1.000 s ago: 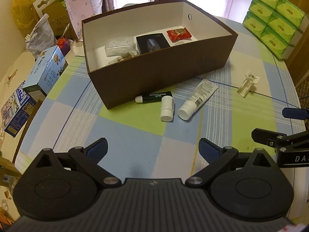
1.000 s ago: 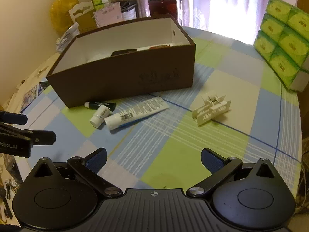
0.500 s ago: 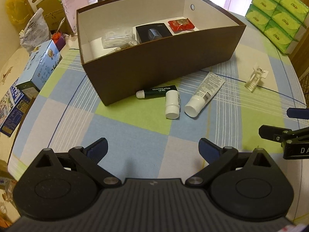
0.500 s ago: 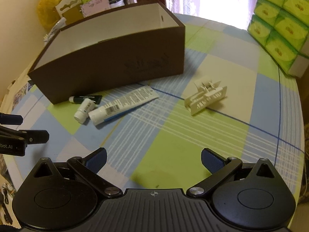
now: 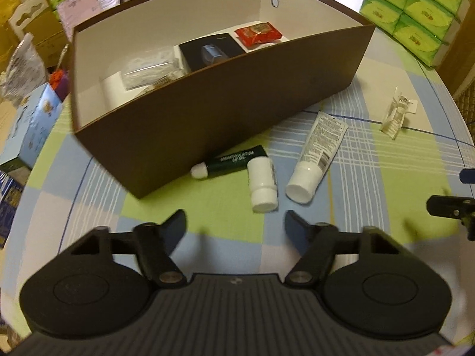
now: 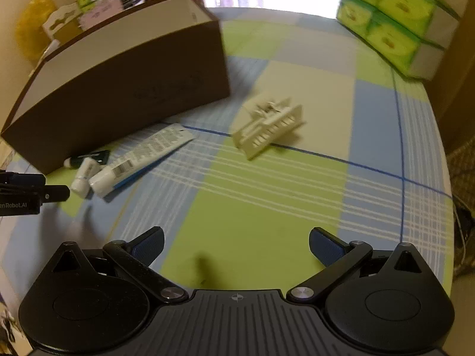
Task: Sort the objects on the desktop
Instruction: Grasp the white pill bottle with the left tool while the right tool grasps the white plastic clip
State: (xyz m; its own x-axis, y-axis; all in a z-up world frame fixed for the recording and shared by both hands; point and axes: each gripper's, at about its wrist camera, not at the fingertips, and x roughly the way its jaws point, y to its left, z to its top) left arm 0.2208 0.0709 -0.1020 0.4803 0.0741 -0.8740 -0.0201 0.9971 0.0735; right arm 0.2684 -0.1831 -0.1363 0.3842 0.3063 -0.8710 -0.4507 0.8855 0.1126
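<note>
My left gripper (image 5: 234, 222) has just been closing, nothing in it yet, and the white bottle (image 5: 262, 185) lies just ahead by the box (image 5: 207, 118). I'd centre before squeezing. Right gripper (image 6: 236, 246) wide open, empty.

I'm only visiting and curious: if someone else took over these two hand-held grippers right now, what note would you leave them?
Left gripper: empty, jaws have just been closing partway, aimed at the small white bottle.
Right gripper: open, empty, facing the white plastic clip.
On the table in front of the brown box: dark lip balm stick, the bottle, white tube, the clip.
Done: red packet, black item and clear bag lie in the box.
Left: box the four loose things.
</note>
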